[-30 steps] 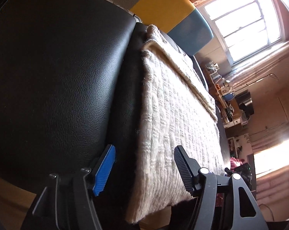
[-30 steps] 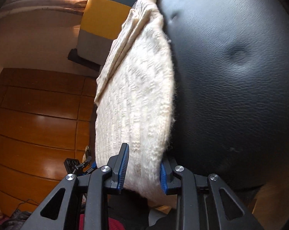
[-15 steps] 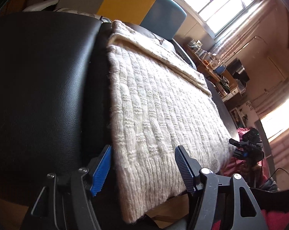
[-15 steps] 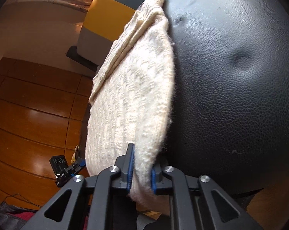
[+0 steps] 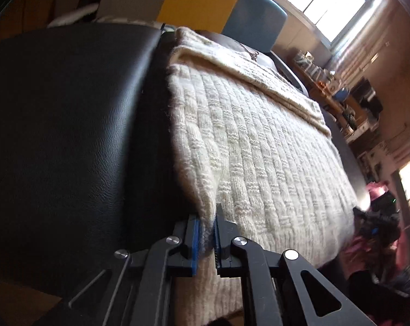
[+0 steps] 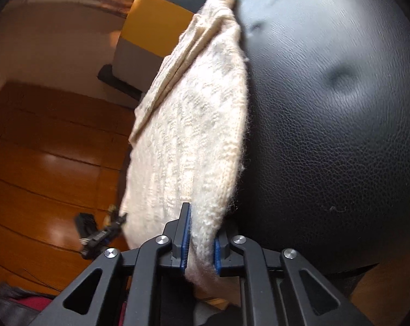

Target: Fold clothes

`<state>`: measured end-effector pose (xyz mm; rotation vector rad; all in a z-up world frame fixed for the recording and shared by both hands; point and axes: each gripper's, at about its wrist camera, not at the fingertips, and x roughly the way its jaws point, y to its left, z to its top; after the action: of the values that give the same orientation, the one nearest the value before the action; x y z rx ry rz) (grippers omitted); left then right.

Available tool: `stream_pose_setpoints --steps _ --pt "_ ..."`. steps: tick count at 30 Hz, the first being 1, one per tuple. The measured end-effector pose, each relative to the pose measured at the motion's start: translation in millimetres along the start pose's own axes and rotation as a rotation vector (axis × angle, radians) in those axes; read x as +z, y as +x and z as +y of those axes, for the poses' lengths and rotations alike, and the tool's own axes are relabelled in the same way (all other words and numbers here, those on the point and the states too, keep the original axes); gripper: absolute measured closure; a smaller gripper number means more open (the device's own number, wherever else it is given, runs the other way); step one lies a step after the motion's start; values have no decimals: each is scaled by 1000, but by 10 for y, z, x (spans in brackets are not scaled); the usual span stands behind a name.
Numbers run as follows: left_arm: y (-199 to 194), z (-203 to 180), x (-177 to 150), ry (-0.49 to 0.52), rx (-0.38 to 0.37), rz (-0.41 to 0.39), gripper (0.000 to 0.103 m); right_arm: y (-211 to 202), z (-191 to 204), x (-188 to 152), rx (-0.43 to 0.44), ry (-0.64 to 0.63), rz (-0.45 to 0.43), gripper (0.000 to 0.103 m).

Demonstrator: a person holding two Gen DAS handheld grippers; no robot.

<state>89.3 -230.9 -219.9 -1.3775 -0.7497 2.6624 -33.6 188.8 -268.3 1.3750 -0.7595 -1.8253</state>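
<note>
Between each gripper's nearly closed jaws, left gripper (image 5: 206, 233) and right gripper (image 6: 200, 240), a near corner of cream knit sweater (image 5: 259, 141) is pinched; thick, soft, floppy, likely stretches, so hold hem corners.

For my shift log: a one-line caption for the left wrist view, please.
Left gripper shut on the near edge of a cream knit sweater lying on a black leather seat.
</note>
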Motion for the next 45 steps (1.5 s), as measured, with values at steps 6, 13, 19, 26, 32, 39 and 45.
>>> stream_pose_setpoints --steps 6,13,19,26,32,39,45 --pt "1 32 -17 -22 -40 2 95 86 105 -44 -1 13 14 87" --pt "20 3 -1 -31 -126 26 69 168 19 11 52 97 11 77" --pt "90 -265 25 129 -55 32 57 257 112 -39 23 84 -3 77" --pt "69 51 -8 -28 -100 18 94 350 313 -97 -45 -17 3 77" --pt "54 85 -2 -57 -105 36 94 454 465 -87 -103 -58 9 76" --pt "34 107 -1 -80 -109 43 93 368 480 5 -153 -74 29 76" --pt "48 131 23 -89 -113 52 92 74 348 136 -166 -68 68 76"
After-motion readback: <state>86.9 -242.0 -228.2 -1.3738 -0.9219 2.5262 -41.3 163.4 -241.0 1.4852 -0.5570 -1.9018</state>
